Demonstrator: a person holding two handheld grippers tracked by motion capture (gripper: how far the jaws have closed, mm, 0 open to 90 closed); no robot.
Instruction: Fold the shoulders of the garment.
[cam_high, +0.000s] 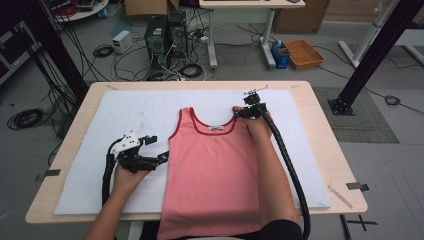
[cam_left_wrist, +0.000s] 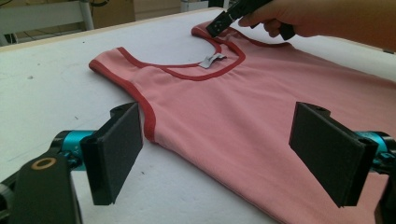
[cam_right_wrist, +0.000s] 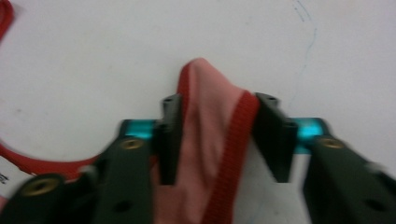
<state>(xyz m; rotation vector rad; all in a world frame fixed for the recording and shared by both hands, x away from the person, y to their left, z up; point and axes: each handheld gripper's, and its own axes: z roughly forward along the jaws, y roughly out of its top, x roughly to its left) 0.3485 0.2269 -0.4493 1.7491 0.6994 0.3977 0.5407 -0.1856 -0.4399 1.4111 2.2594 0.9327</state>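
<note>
The pink top (cam_high: 215, 170) lies flat on the white mat (cam_high: 100, 175) that covers the tabletop (cam_high: 320, 130), its hem hanging over the near edge and its red-trimmed neckline toward the far side; the left hand-held gripper (cam_high: 155, 148) rests on the mat just beside the top's left edge, pads spread wide with nothing between them (in the left gripper view the side seam runs between them, untouched); the right hand-held gripper (cam_right_wrist: 217, 137) sits at the top's right shoulder strap (cam_right_wrist: 210, 116), and the right gripper view shows the strap bunched up between its jaws, which pinch it from both sides.
</note>
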